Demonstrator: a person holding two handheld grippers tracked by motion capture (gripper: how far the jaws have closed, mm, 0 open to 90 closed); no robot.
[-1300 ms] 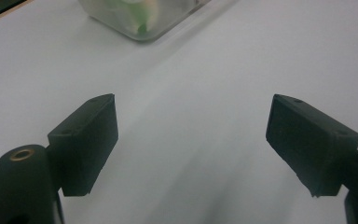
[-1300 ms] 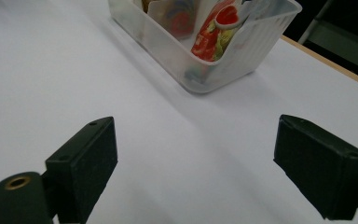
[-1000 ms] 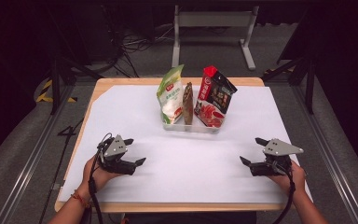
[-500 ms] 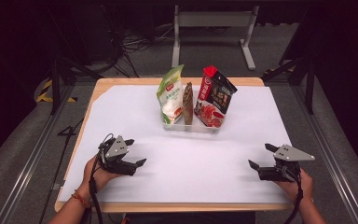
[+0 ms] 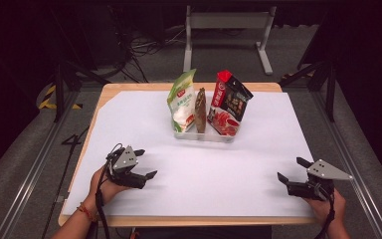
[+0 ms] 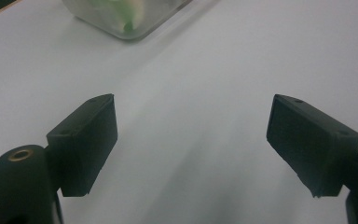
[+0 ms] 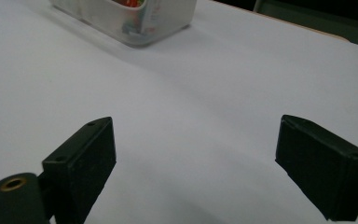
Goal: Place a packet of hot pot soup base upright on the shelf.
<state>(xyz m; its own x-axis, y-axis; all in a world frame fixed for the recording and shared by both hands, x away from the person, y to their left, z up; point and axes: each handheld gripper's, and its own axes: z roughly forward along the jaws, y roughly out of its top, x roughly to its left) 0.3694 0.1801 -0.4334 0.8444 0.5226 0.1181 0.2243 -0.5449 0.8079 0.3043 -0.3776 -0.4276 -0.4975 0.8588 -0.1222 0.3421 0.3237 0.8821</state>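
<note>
Overhead, three pouches [image 5: 209,107] stand in the clear bin [image 5: 201,135], while both tools (left [image 5: 140,163], right [image 5: 291,170]) gape empty.

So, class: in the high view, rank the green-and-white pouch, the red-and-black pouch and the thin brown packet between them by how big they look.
1. Green-and-white pouch and red-and-black pouch: look about alike, so no ranking between them.
2. Thin brown packet: clearly smallest, seen edge-on.

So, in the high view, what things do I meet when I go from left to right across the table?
Left claw → green-and-white snack pouch → slim brown packet → red-and-black pouch → right claw. The three packets stand in one clear plastic tray.
</note>
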